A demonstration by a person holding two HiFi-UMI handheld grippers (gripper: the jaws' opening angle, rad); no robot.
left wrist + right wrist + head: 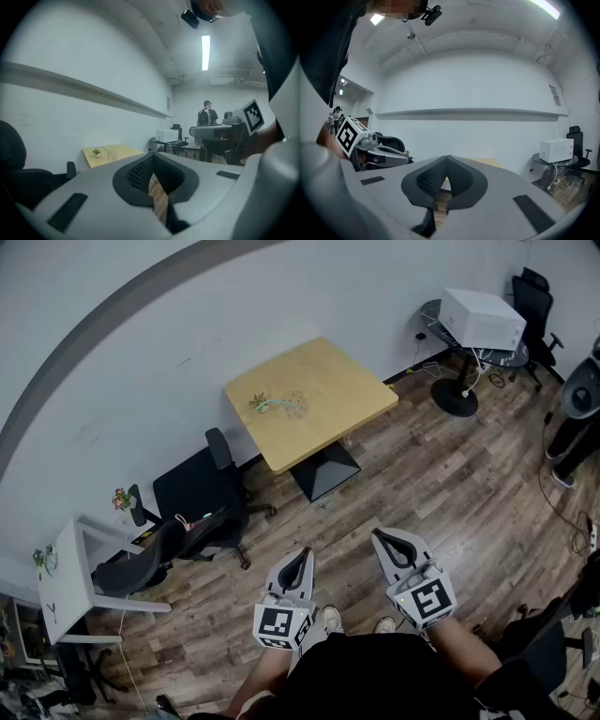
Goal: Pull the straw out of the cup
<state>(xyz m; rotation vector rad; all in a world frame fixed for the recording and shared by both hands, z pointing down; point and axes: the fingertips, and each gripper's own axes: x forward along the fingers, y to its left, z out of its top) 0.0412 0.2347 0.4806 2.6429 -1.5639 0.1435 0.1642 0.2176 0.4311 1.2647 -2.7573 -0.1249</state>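
While both tools hang low in front of the person, neither has hold of anything. In the head view the left tool (302, 555) sits at about 6 o'clock and the right tool (377, 535) just beside it toward 5 o'clock, both pointing out over the wooden floor (441, 493). Seen in its own gripper view, the left tool (151, 158) has its jaws brought together at the tips with only floor showing behind them. The right tool (446, 161) is likewise fully closed and empty.

Well apart from them, at 12 o'clock, stands the square wooden bench (328, 418). On it, toward its 10 o'clock side, is the clear cup (297, 404), with a small green plant (258, 401) near it at 9 o'clock. The straw is too small to make out for certain. From the left gripper view the cup (111, 153) and plant (96, 153) show on the same bench (126, 151).

Black office chairs (202, 493) stand at 10 o'clock of the tools. A white box (483, 320) rests on a round side table at 2 o'clock.
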